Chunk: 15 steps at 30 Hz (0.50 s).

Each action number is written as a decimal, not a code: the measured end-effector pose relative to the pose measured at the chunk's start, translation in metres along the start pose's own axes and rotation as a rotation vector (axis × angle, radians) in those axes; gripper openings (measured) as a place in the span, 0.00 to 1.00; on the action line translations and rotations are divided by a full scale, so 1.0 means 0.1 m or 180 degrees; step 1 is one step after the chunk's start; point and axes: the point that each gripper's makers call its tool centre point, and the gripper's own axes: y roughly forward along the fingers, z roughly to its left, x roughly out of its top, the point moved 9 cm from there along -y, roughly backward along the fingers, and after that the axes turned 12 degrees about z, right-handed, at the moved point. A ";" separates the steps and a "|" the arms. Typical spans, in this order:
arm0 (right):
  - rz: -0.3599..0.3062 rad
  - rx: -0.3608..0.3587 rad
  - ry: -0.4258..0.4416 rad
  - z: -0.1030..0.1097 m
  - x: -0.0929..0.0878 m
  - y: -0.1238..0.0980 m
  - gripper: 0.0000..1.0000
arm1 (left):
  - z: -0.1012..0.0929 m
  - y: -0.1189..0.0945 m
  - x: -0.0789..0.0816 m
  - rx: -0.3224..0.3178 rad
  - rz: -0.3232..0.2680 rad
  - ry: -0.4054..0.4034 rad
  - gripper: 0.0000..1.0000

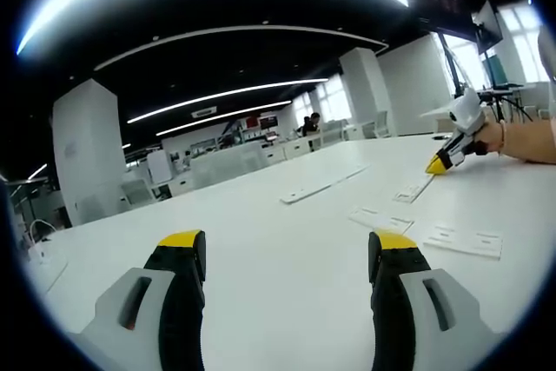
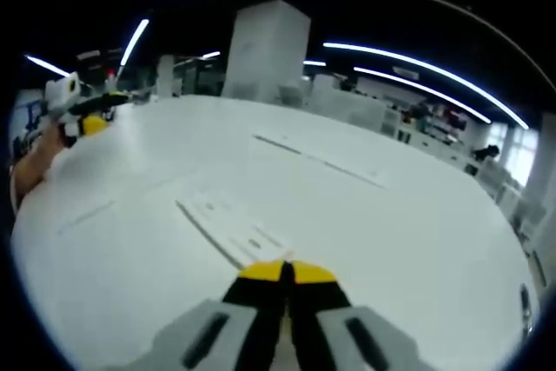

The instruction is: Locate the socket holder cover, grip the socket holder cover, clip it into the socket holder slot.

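The setting is an open office hall with ceiling light strips and a broad white worktop point(image 1: 287, 249) carrying several flat white parts. In the left gripper view, small flat cover pieces point(image 1: 380, 219) lie toward the worktop's right side, one more point(image 1: 462, 241) near its right edge, and a long strip point(image 1: 323, 183) lies farther in. In the right gripper view, a long slotted socket holder point(image 2: 228, 228) lies just ahead of the jaws.

Status, by judgement: nothing is gripped and no cover is clipped, so locating, gripping and clipping all remain.

The left gripper point(image 1: 288, 258) stands with jaws wide apart and empty, above bare surface. The right gripper point(image 2: 287, 272) has its jaws closed together on nothing (its yellow tips meet).

Clearance: the worktop around both grippers is open; the near edges lie well apart from the parts.
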 end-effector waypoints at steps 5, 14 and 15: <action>-0.0012 0.0002 -0.0011 0.01 0.01 0.01 0.04 | 0.00 0.00 0.00 0.0002 -0.0003 -0.0006 0.75; -0.0025 0.0002 -0.0029 0.02 0.02 0.01 0.04 | 0.02 0.01 0.00 -0.0001 -0.0014 -0.0015 0.75; -0.0024 0.0000 -0.0031 0.03 0.02 0.01 0.04 | 0.02 0.01 0.00 0.0000 -0.0018 -0.0018 0.75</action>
